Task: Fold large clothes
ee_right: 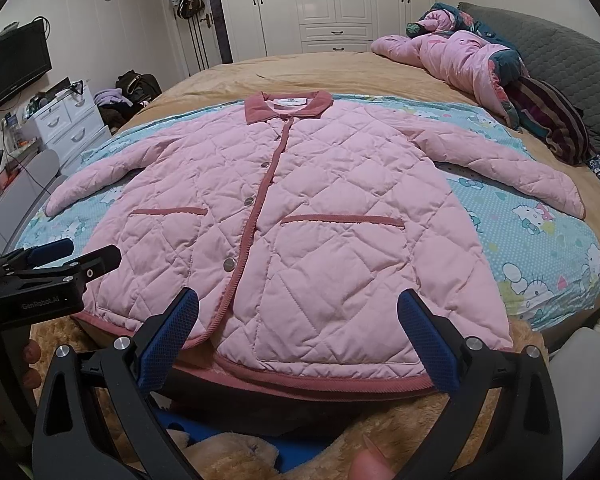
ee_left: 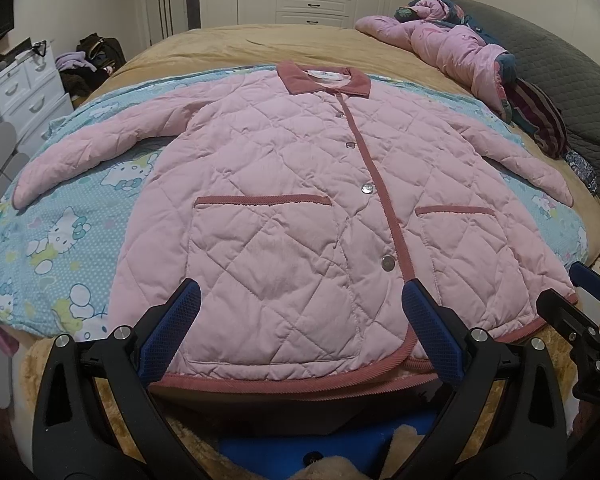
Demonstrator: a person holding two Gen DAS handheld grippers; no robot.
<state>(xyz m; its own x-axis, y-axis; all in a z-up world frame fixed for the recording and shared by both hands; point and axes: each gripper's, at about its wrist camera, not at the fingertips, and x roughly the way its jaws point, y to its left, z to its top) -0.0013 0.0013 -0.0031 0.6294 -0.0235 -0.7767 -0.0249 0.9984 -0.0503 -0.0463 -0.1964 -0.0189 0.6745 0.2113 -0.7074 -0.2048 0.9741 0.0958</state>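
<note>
The jacket (ee_left: 284,216) hem is partly covered by the blue pads of the left tool (ee_left: 300,332). The collar label (ee_right: 288,101) is too small to be read. The television (ee_right: 8,76) is cut off by the frame edge.

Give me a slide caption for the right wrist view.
Open right claw poised at the hem of a buttoned pink quilted jacket spread flat on the bed.

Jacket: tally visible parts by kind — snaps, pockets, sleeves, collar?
On the pink quilted jacket:
Snap buttons: 4
Patch pockets: 2
Sleeves: 2
Collar: 1
Total: 9
Left gripper and right gripper both open, near the hem.
</note>
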